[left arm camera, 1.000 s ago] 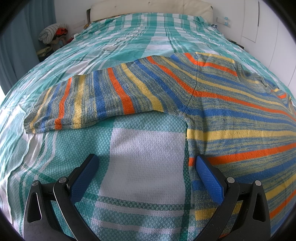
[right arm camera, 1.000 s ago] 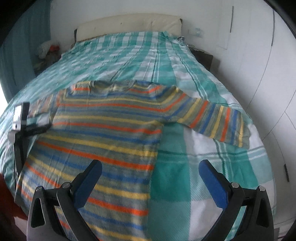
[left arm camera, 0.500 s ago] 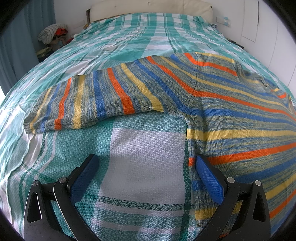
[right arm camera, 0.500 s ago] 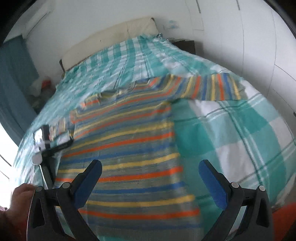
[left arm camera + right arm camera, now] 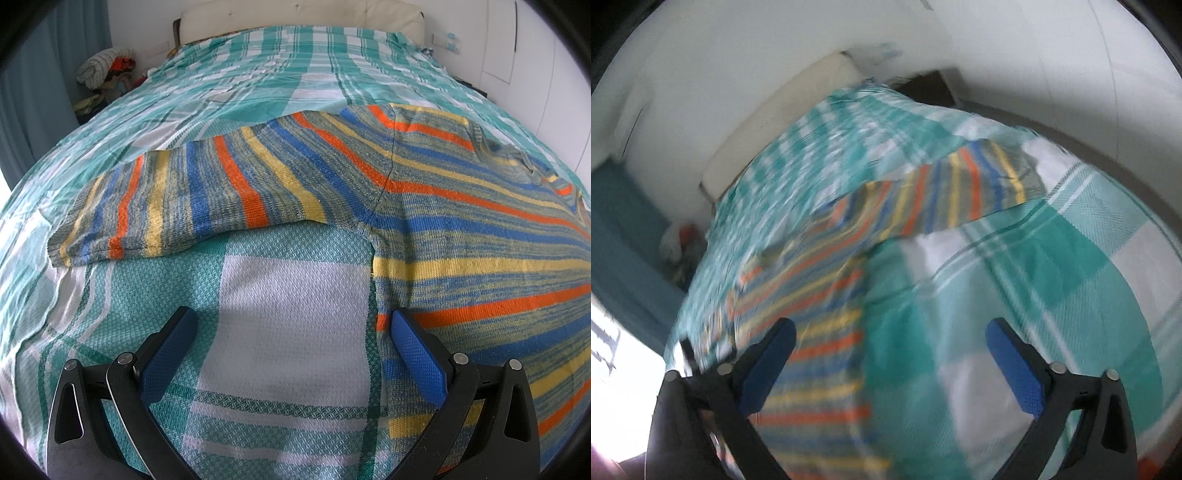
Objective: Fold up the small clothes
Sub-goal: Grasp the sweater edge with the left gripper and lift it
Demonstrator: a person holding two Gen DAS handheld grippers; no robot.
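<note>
A striped knit sweater [image 5: 461,221] in blue, orange, yellow and grey lies flat on the bed, one sleeve [image 5: 184,199] stretched out to the left. My left gripper [image 5: 293,332] is open and empty, low over the bedspread at the sweater's left side edge; its right finger [image 5: 417,350] is over the knit. In the blurred right wrist view the sweater [image 5: 820,306] lies left of centre with its other sleeve [image 5: 960,188] reaching right. My right gripper [image 5: 890,343] is open and empty above the sweater's right edge.
The bed carries a teal and white checked bedspread [image 5: 295,295] and a cream headboard [image 5: 295,14]. A pile of clothes [image 5: 107,70] sits beside the bed at far left. White walls and wardrobe doors [image 5: 535,55] stand to the right. A blue curtain [image 5: 624,229] hangs at left.
My right gripper has swung and tilted to the right, so the sweater has shifted left in its view and the picture is blurred. My left gripper has not moved.
</note>
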